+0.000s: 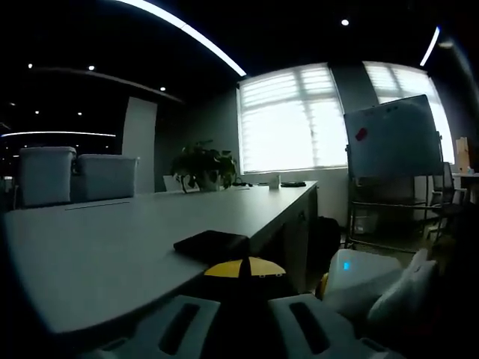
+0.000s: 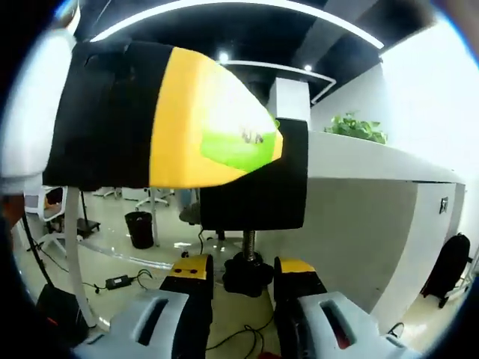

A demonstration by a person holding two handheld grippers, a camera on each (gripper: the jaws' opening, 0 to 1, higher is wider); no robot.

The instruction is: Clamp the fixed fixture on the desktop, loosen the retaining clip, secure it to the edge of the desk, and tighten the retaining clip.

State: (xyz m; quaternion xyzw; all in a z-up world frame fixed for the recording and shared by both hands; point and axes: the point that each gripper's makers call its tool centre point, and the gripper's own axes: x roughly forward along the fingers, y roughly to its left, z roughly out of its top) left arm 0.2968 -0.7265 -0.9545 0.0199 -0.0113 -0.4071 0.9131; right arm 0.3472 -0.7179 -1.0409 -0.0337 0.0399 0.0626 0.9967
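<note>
Your desk (image 1: 112, 239) runs long and pale away toward the bright windows (image 1: 292, 120). Your left gripper (image 1: 236, 318) is held level just above its near end, jaws apart with nothing between them. Just beyond them on the desk sits the black and yellow fixture (image 1: 224, 250), at the desk's edge. Past that edge, your right gripper (image 1: 374, 288) shows as a blurred white shape.

In the right gripper view, you are aiming up from under the desk (image 2: 374, 168). The fixture (image 2: 187, 127) looms large, hooked on the desk's edge, with its screw knob (image 2: 247, 273) hanging below. Your right gripper (image 2: 241, 299) has its yellow-tipped jaws on either side of that knob; actual contact is hard to judge.

Two pale bins (image 1: 75, 176) stand at the desk's far side; their contents are hidden. A whiteboard (image 1: 393, 138) stands beyond the desk.
</note>
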